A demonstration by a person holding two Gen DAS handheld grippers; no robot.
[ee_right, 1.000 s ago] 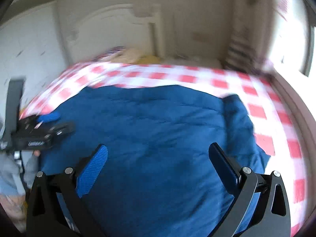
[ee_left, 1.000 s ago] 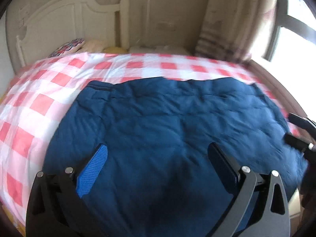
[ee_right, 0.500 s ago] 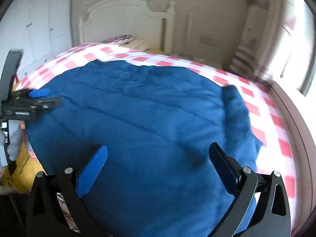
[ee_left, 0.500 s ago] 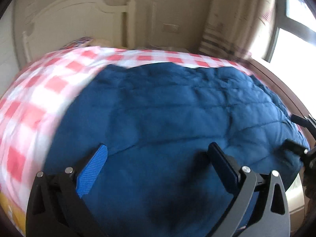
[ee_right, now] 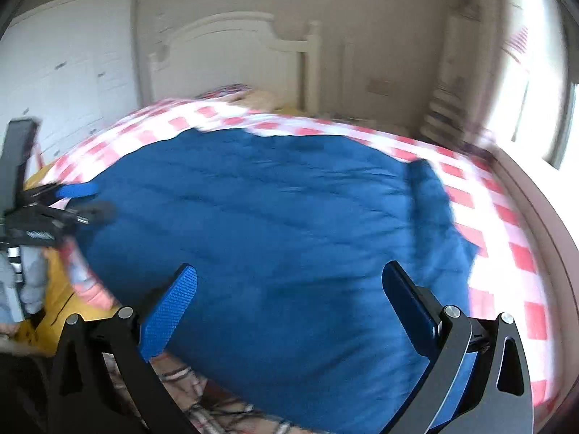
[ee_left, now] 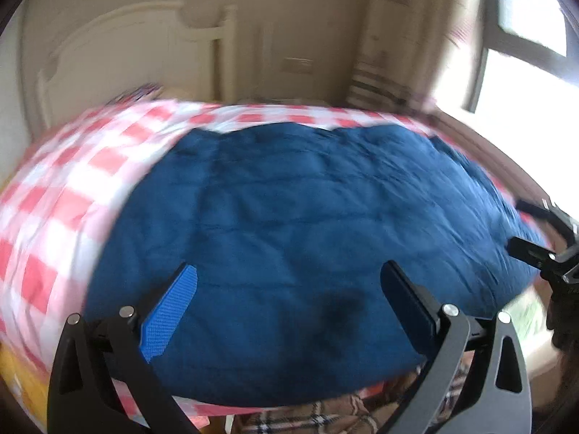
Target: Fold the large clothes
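Note:
A large dark blue padded garment (ee_left: 307, 224) lies spread flat on the bed's red and white checked sheet (ee_left: 72, 195); it also shows in the right wrist view (ee_right: 275, 224). My left gripper (ee_left: 289, 300) is open and empty, held above the garment's near edge. My right gripper (ee_right: 289, 300) is open and empty above the garment's near right part. The right gripper shows at the right edge of the left wrist view (ee_left: 542, 238), and the left gripper shows at the left edge of the right wrist view (ee_right: 65, 206). A folded-over part (ee_right: 430, 195) lies on the garment's right side.
A white headboard (ee_right: 231, 54) and pillows (ee_right: 246, 96) are at the bed's far end. White wardrobe doors (ee_right: 65, 72) stand at left. A curtain (ee_left: 394, 36) and bright window (ee_left: 524, 43) are at right. Plaid fabric (ee_left: 325, 416) shows below the bed's near edge.
Both grippers have drawn back and up from the garment, so the bed's near edge and the plaid fabric now show. Both stayed open and empty.

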